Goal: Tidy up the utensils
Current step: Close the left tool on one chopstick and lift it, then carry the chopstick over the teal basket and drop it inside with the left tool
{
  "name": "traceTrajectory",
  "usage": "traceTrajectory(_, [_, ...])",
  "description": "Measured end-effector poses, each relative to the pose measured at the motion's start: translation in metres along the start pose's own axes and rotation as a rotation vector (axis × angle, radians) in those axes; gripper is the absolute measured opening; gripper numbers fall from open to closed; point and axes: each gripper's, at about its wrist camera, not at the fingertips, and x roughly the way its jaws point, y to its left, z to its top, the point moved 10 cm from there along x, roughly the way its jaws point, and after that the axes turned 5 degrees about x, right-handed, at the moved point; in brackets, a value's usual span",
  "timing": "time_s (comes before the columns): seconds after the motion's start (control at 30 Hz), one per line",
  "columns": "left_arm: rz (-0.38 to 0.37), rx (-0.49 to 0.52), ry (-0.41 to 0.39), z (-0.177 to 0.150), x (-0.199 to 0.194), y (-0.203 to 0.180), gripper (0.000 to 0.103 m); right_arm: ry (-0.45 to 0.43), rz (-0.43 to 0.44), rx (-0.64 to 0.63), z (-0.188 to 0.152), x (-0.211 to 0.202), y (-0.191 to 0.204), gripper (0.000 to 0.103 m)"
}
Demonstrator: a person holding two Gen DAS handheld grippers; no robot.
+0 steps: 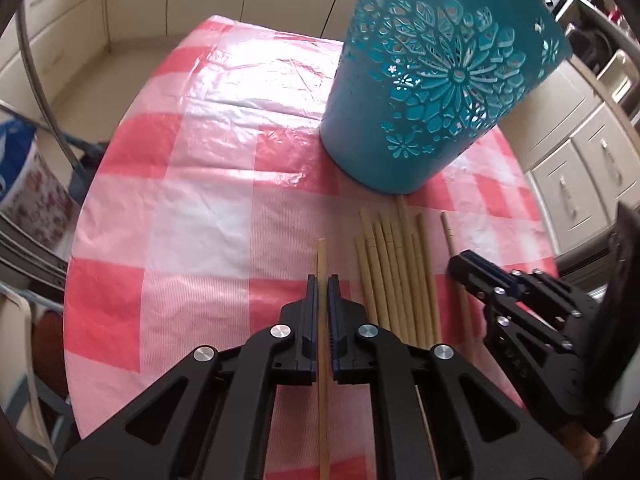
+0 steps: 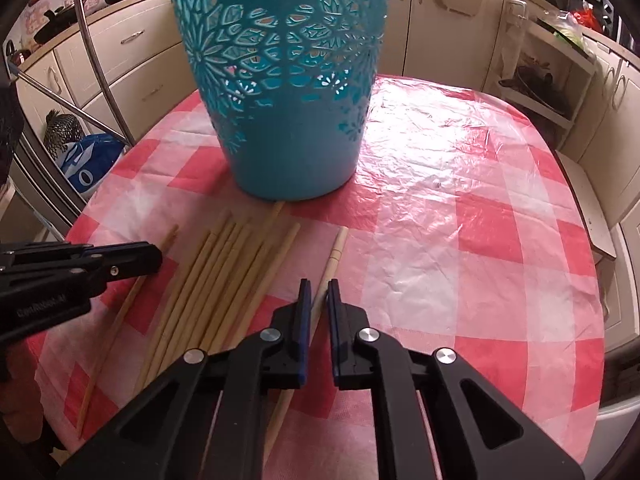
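A tall teal cut-out holder (image 1: 420, 92) stands on the pink checked tablecloth (image 1: 200, 200); it also shows in the right wrist view (image 2: 288, 92). Several bamboo chopsticks (image 1: 400, 276) lie in a bunch before it, also in the right wrist view (image 2: 216, 280). My left gripper (image 1: 322, 284) is shut on a single chopstick (image 1: 321, 256) lying left of the bunch. My right gripper (image 2: 319, 288) straddles another single chopstick (image 2: 332, 256) right of the bunch, jaws narrow with a small gap on each side. The right gripper also shows in the left wrist view (image 1: 460, 268), the left gripper in the right wrist view (image 2: 156, 258).
Cream kitchen cabinets (image 2: 120, 48) surround the table. A metal chair frame (image 2: 92, 60) and a blue-white bag (image 2: 88, 164) stand off the table's left edge. An open shelf with pans (image 2: 540, 84) is at the back right. The cloth (image 2: 460, 220) right of the holder is bare.
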Motion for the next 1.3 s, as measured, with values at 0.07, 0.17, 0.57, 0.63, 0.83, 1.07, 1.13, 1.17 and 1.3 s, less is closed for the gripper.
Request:
traceTrajectory(0.07, [-0.020, 0.010, -0.016, 0.000, -0.013, -0.003, 0.004, -0.002, 0.004, 0.003, -0.002, -0.001, -0.002, 0.009])
traceTrajectory(0.17, [-0.054, 0.033, -0.065, 0.006, -0.042, -0.014, 0.004, -0.002, 0.017, 0.018, -0.004, -0.001, -0.003, 0.009])
traceTrajectory(0.57, [-0.056, 0.147, -0.624, 0.159, -0.211, -0.083, 0.004, -0.005, 0.042, 0.049, -0.002, -0.001, -0.002, 0.009])
traceTrajectory(0.63, [-0.041, 0.129, -0.705, 0.193, -0.219, -0.084, 0.004, -0.010, 0.044, 0.050, -0.002, -0.001, -0.003, 0.009])
traceTrajectory(0.83, [0.072, 0.083, -0.838, 0.266, -0.214, -0.083, 0.004, -0.019, 0.050, 0.045, -0.003, -0.003, -0.004, 0.009])
traceTrajectory(1.07, [0.139, 0.073, -0.738, 0.275, -0.139, -0.078, 0.005, -0.021, 0.057, 0.039, -0.002, -0.003, -0.005, 0.009])
traceTrajectory(1.13, [0.142, 0.075, -0.712, 0.270, -0.130, -0.076, 0.005, -0.022, 0.055, 0.036, -0.002, -0.003, -0.004, 0.009])
traceTrajectory(1.17, [0.146, 0.083, -0.699, 0.261, -0.124, -0.074, 0.005, -0.022, 0.056, 0.036, -0.002, -0.003, -0.004, 0.009])
traceTrajectory(1.3, [0.175, 0.120, -0.597, 0.230, -0.102, -0.071, 0.007, -0.020, 0.058, 0.040, -0.002, -0.003, -0.004, 0.009])
